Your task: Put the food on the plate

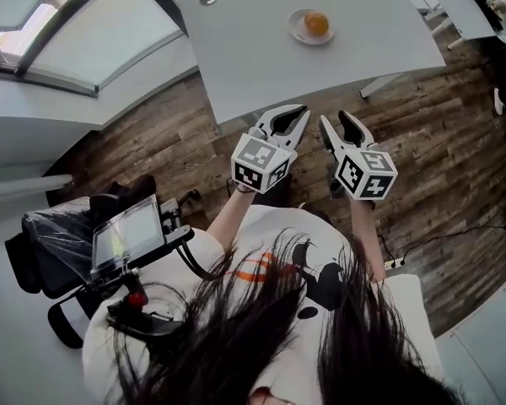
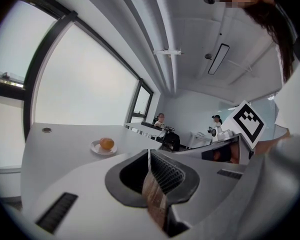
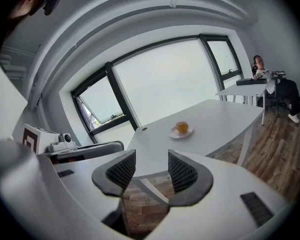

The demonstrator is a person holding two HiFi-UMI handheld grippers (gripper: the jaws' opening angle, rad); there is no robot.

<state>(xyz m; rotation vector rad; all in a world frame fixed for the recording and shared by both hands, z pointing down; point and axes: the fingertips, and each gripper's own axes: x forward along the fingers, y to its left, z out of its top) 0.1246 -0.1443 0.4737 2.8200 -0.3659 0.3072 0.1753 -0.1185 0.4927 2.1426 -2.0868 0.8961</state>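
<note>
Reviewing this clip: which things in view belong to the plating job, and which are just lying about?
Job: plate; orange food, already on it; table; left claw and right claw, both short of the table.
Lying about: screen on a black stand; floor cable; seated person at the far desk.

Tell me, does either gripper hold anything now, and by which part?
Nothing is held: the left gripper and the right gripper are both empty.

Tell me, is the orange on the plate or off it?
On it. The orange sits right on the small white plate.
</note>
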